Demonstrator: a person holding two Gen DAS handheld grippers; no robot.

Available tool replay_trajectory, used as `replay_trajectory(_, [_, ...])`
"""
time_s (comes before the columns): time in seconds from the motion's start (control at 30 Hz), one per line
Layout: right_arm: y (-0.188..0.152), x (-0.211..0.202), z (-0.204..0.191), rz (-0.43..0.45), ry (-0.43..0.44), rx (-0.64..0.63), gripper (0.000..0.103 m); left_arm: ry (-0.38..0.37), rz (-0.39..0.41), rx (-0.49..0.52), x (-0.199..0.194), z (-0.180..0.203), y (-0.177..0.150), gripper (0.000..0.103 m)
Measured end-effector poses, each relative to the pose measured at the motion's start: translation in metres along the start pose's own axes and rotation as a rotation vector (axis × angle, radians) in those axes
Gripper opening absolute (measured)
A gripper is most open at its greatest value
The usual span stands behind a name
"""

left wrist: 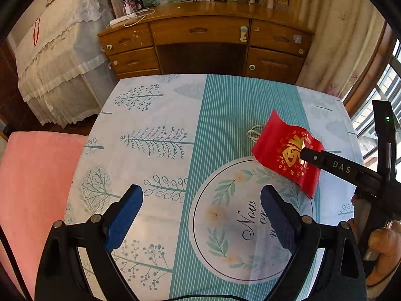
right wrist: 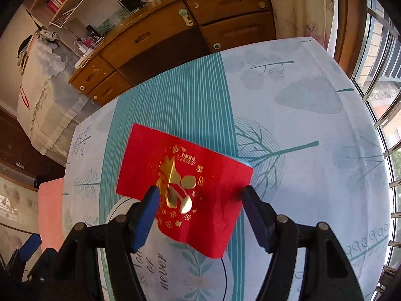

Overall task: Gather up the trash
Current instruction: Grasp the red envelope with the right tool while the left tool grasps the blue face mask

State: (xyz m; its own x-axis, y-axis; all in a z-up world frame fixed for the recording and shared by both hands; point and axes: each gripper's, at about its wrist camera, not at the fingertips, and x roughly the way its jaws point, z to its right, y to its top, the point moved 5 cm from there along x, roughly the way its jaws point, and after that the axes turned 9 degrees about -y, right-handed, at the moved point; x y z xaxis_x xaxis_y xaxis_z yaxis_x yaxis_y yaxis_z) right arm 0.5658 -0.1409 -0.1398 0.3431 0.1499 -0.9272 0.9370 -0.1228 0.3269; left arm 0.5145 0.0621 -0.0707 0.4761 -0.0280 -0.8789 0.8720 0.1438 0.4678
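- The red bag is a flat, glossy thing with gold foil ornament on its face and a white cord handle at its far end. It lies on the bench, right of the teal striped band, partly over the printed circle with script lettering. Its mouth is not visible, so whether anything is inside cannot be told.
- The right tongs point steeply down over the bag, blue-padded fingers spread wide on either side of it, with no pad pressing on it. In the left wrist view their black finger crosses the bag's gold design.
- The left tongs hang over the bench to the left of the bag, jaws wide apart with nothing between them.
- A hand grips the right tool's handle at the right edge.
- The bench wears a smooth printed cloth: pale ground, teal trees, leaves and stripes.
- Behind stands a wooden desk with drawers and small clutter on top, a lace-draped piece of furniture to the left, a curtain and window to the right, and something pink beside the bench.
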Motion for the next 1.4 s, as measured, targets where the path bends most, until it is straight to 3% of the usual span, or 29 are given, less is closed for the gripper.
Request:
replay_trajectory(0.27, [-0.008,0.007,-0.016,0.056,-0.057,-0.092,0.068,0.013,-0.022,-0.025,0.014,-0.003,0.003,0.094])
replay_trajectory(0.3, [-0.009,0.007,-0.016,0.068,-0.07,-0.104,0.064,0.012,-0.024,-0.029,0.015,-0.002,0.004,0.094])
replay_trajectory(0.37, [-0.01,0.006,-0.013,0.081,-0.071,-0.113,0.035,0.009,-0.028,-0.035,0.017,-0.002,0.004,0.094])
replay_trajectory(0.63, [-0.016,-0.006,-0.007,0.081,0.04,-0.107,0.02,0.003,-0.027,-0.021,0.018,0.002,0.006,0.094])
replay_trajectory(1.0, [-0.014,-0.068,0.03,0.127,0.17,-0.035,0.018,-0.049,-0.012,-0.038,0.015,0.007,0.023,0.094])
replay_trajectory(1.4, [0.012,-0.072,0.081,0.214,0.128,0.088,0.018,-0.166,-0.136,-0.104,0.076,0.058,0.04,0.094])
